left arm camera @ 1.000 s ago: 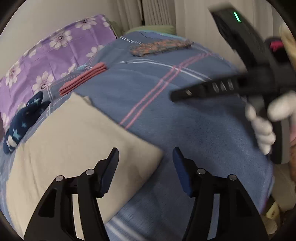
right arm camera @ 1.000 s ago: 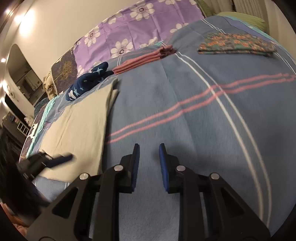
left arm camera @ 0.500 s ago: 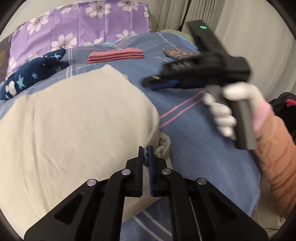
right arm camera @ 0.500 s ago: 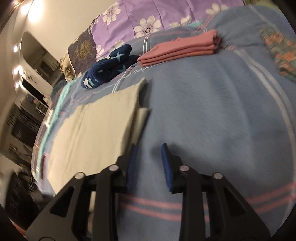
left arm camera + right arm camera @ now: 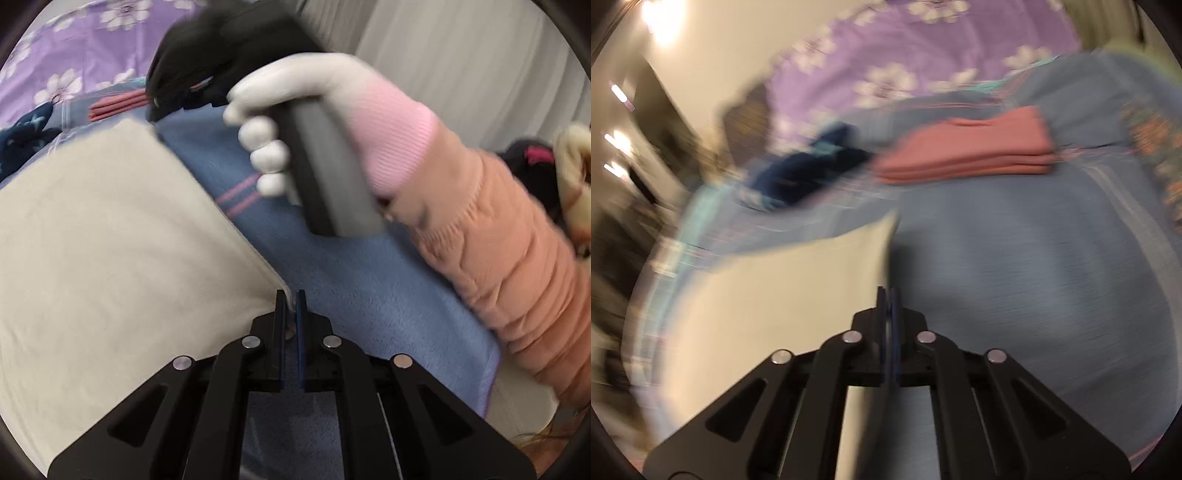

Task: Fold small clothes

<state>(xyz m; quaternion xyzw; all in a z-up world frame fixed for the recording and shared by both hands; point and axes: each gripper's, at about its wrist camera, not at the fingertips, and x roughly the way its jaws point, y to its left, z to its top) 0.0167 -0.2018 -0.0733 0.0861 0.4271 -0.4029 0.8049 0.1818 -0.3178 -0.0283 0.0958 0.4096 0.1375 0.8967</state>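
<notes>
A cream cloth (image 5: 110, 240) lies spread on the blue bed cover (image 5: 369, 295). My left gripper (image 5: 290, 295) is shut on the cloth's near right corner. In the right wrist view, which is blurred, my right gripper (image 5: 889, 291) is shut on the right edge of the same cream cloth (image 5: 775, 295), near its far corner. The right gripper's black body, held in a white-gloved hand (image 5: 295, 110), also shows in the left wrist view, with its tip at the cloth's far right corner.
A folded pink cloth (image 5: 967, 151), a dark blue starred garment (image 5: 809, 173) and a floral piece (image 5: 1160, 158) lie farther back on the bed cover (image 5: 1034, 258). A purple flowered pillow (image 5: 905, 55) is behind them. The bed's edge and curtains are at the right.
My right gripper moved to the cream cloth's right edge and shut on it. My left gripper stays shut on the near right corner. Both views have shifted and blurred.
</notes>
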